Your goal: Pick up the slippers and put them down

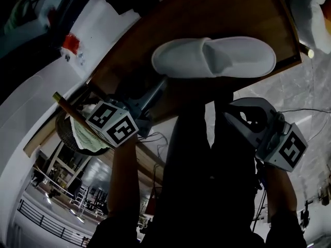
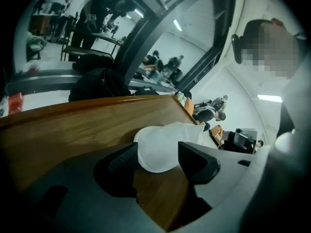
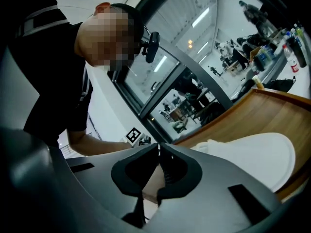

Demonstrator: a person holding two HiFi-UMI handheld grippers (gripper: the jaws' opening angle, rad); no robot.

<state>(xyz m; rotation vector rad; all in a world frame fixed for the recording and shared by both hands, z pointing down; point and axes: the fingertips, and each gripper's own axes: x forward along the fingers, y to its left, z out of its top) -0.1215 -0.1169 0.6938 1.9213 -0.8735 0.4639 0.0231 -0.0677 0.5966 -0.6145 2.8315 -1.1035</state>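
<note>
While the white slipper (image 2: 163,147) lies between the wide jaws of the left gripper (image 2: 161,157), best withdraw straight back; the right gripper (image 3: 159,165) is pinched together, empty.

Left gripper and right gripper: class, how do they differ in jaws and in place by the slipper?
The left gripper has jaws apart; the right gripper has them together. The slipper has one end between the left gripper's jaws; it lies beside the right gripper, not between its jaws. Both carry marker cubes.
</note>
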